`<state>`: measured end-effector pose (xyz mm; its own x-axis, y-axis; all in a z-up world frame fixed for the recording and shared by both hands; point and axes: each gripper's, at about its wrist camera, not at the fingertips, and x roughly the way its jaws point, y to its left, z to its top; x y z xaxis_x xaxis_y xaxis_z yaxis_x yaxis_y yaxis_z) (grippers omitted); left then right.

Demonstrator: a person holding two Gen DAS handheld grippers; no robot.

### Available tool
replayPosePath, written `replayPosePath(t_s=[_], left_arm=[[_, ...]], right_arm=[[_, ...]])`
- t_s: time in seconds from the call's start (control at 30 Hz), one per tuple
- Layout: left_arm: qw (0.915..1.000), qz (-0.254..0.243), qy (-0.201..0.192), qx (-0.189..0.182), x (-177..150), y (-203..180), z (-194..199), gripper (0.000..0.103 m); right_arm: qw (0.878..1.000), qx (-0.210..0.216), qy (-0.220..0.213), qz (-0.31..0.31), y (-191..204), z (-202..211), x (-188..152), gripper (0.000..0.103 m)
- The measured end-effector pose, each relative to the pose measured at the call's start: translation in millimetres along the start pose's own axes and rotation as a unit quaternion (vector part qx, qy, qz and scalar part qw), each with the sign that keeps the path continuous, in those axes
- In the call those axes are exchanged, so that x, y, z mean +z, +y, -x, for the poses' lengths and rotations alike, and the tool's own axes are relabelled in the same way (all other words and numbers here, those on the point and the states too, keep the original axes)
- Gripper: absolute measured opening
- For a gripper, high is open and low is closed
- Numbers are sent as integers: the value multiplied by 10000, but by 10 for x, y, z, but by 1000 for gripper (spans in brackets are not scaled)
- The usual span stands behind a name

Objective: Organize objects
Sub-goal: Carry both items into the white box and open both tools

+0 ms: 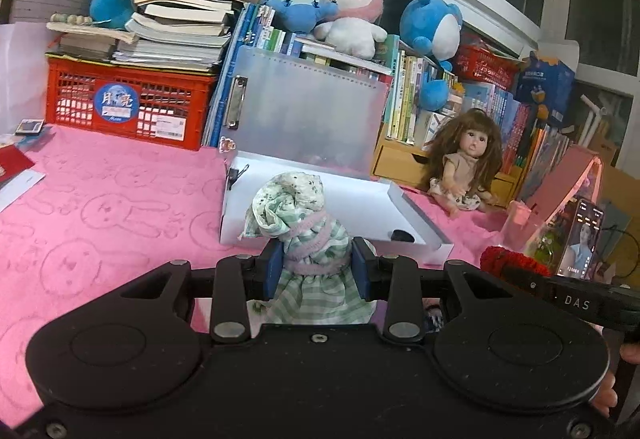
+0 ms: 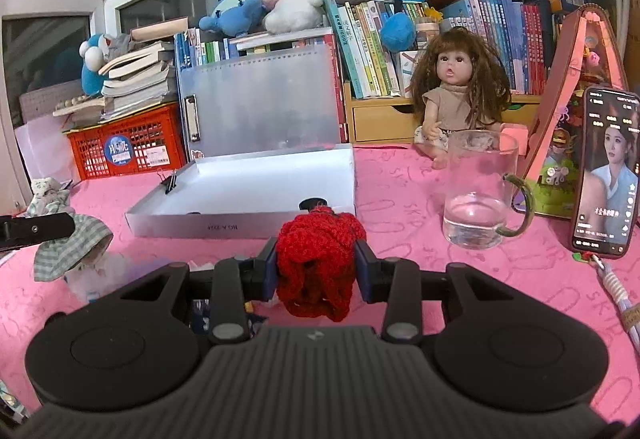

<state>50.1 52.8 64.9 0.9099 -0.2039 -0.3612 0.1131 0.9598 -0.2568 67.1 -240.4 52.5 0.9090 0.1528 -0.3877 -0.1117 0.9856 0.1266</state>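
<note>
— So, what is your left tool doing?

— It is clenched on a bundle of green checked doll clothes, its blue pads pressing the cloth from both sides. The bundle stands up between them, over the near part of the pink bench, just in front of the white box.

— And your right tool?

— It is grasping a red knitted piece, which bulges between the pads and hangs down a little below them. That too sits near the front wall of the white box, which lies open in the middle of the bench.

— What else is around you?

— A long-haired doll sits at the far right against the books. Nearer, right of the box, stands a glass mug with some water, and a phone with its screen lit stands propped at the right edge.
</note>
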Motion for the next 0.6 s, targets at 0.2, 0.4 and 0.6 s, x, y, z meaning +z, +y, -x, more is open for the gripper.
replayPosePath(t_s=[0.2,0.4,0.6], left_arm=[[9999,-127,20,-42,216,-10,-203,34],[9998,-216,-25,16,410,-15,-409,34],[9997,-212,157,4,574,66,-662,34]], right_arm=[[10000,84,-45,-1,-23,-108,157,42],[9998,193,25,-23,-43,-273,352,42],[9989,355,198,-235,-132,-502,564,42]])
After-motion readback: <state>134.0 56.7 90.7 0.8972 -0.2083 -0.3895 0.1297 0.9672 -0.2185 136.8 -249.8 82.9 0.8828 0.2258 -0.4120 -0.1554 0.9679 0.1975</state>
